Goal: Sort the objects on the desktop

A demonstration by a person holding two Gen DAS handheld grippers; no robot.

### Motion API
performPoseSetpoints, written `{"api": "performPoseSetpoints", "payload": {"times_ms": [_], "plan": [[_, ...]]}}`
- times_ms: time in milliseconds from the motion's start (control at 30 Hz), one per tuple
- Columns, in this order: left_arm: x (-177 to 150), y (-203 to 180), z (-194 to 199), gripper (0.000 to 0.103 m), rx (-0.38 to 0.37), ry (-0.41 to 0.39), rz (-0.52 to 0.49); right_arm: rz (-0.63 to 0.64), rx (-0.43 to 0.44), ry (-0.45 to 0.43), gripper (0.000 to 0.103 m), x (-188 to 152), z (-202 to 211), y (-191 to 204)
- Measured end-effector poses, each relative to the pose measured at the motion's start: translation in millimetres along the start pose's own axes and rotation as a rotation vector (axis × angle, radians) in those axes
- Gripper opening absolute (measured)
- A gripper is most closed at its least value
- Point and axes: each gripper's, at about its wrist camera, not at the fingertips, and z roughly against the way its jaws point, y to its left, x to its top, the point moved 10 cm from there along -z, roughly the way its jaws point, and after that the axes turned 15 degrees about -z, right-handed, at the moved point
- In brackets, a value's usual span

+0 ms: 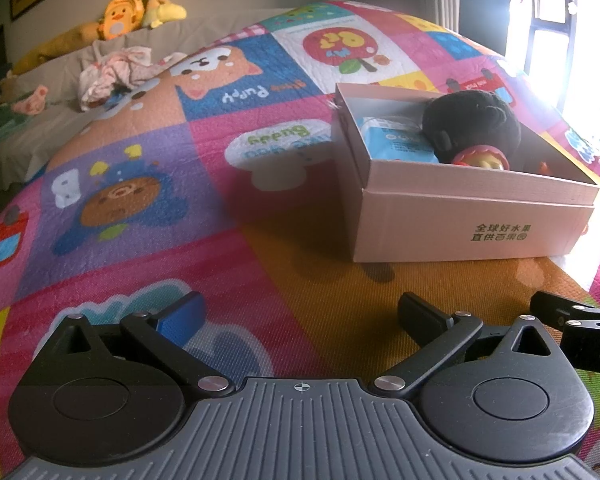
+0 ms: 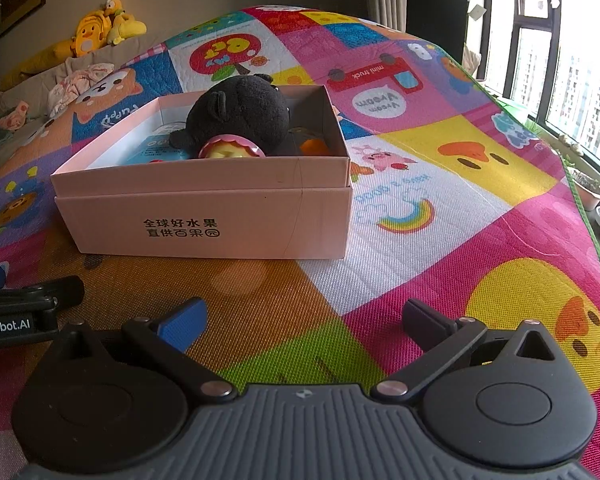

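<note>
Box (image 2: 204, 216), pink and lidless, was set on a colourful mat (image 2: 440, 240), with a black plush (image 2: 240, 116) inside. Left gripper (image 1: 300, 316) and right gripper (image 2: 302, 318) were held released, empty, near the box.

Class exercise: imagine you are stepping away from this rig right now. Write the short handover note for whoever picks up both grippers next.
Left gripper: open, empty, low over the play mat, short of the box.
Right gripper: open, empty, beside the left one, facing the box.
Pink cardboard box: stands open on the mat. Inside are a black plush toy, a small toy with a pink rim and yellow middle, a blue-and-white packet and something orange, part hidden.
Done: these items are boxed.
Left: no loose item shows on the mat in either view; check outside the frames before stopping.
</note>
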Motion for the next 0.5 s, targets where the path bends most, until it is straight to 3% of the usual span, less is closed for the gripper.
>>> {"api": "performPoseSetpoints", "payload": {"times_ms": [500], "plan": [[0.4, -0.8, 0.0, 0.103, 0.000, 0.000, 0.000, 0.001, 0.000, 0.000, 0.103, 0.3, 0.4, -0.9]]}}
